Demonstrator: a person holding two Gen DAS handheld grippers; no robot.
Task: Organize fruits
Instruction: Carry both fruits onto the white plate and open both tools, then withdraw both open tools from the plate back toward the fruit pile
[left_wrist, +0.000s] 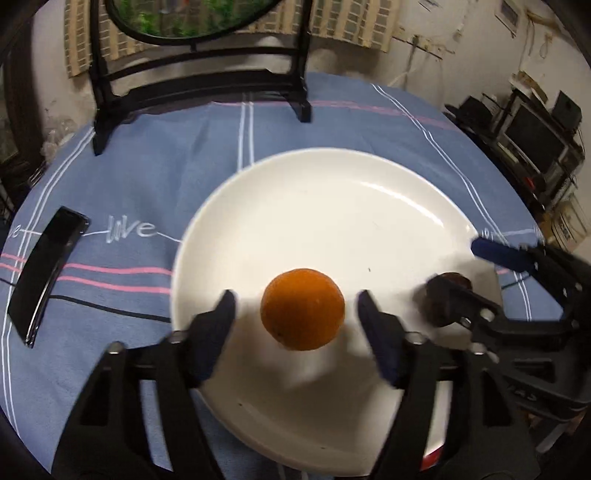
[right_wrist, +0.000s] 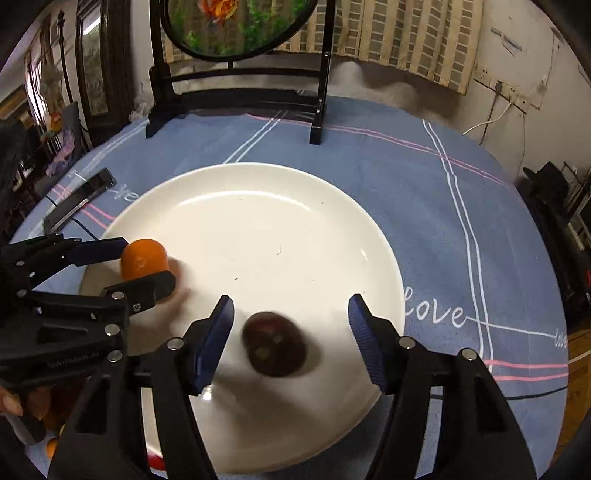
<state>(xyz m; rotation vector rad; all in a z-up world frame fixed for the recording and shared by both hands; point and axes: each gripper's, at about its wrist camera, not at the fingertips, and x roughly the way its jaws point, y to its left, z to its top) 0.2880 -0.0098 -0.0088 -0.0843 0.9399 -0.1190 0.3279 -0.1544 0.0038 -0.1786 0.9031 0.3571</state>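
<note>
Looking along my left hand-held gripper (left_wrist: 295, 319), I see its fingers spread, the orange (left_wrist: 303, 309) between them without touching, on the white plate (left_wrist: 332, 192). My right hand-held gripper (right_wrist: 290, 328) is likewise spread around a dark reddish-brown fruit (right_wrist: 274, 345) on the same plate, over the blue cloth-covered tabletop (right_wrist: 461, 229)

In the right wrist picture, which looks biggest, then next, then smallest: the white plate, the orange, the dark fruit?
1. white plate, by far the biggest.
2 and 3. dark fruit looks slightly bigger than the orange, but it is nearer the camera and the orange is partly hidden, so unsure.
</note>
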